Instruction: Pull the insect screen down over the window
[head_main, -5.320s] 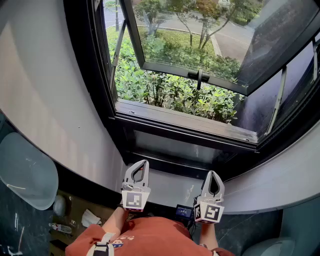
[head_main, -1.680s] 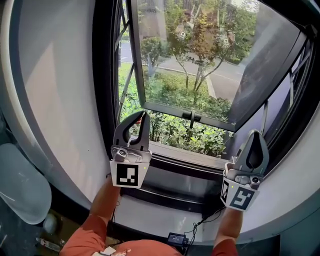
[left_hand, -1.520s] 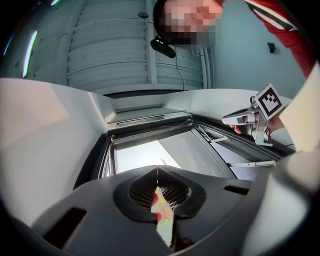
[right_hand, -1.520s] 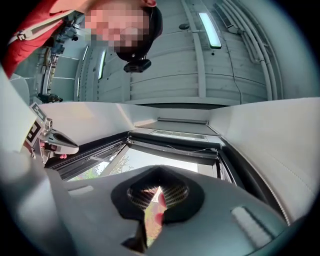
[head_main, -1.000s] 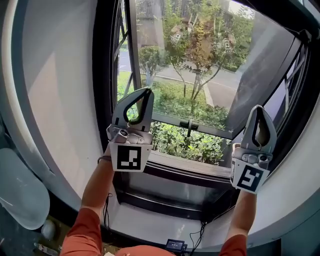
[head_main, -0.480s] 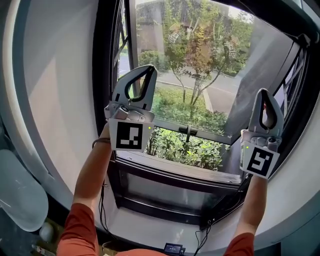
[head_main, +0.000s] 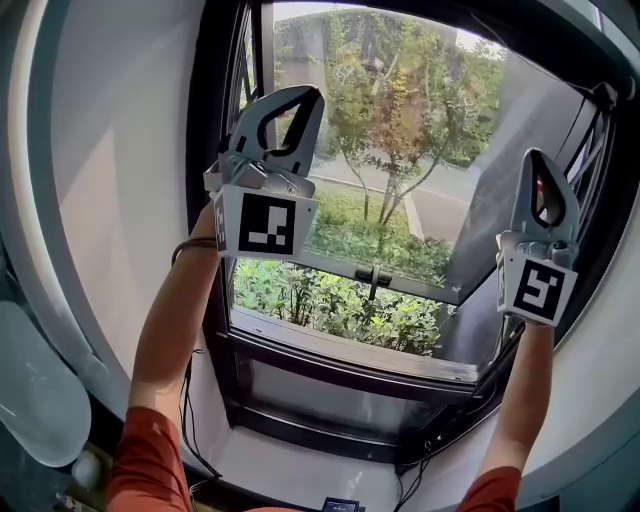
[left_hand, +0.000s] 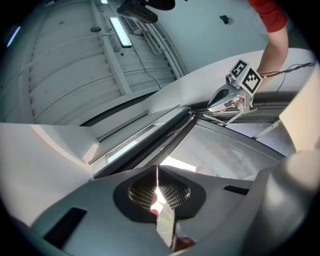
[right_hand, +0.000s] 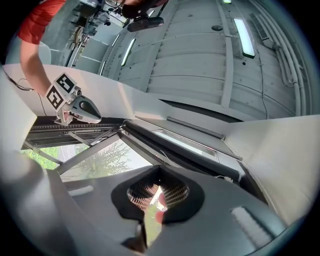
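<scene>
Both grippers were held up in front of the window frame (head_main: 200, 100), arms stretched upward; the left gripper (head_main: 306, 94) was seen at the frame's left side and the right gripper (head_main: 539, 153) at its right side, well apart. In the left gripper view the jaws of the left gripper (left_hand: 157, 168) were shown pressed together at their tips, with nothing gripped between them; the right gripper (left_hand: 226, 97) was visible beyond, near the upper corner of the frame. In the right gripper view the jaws of the right gripper (right_hand: 160, 170) were likewise shown closed on nothing; the left gripper (right_hand: 80, 111) was seen across the opening. The insect screen was found rolled up at the top of the window; only its dark bar (right_hand: 182, 148) (left_hand: 142, 145) was seen, laid along the head of the frame and touched by neither gripper. The glass sash (head_main: 400, 150) was swung outward, its handle (head_main: 372, 278) at the lower edge; shrubs (head_main: 330, 305) were seen through the uncovered opening.
</scene>
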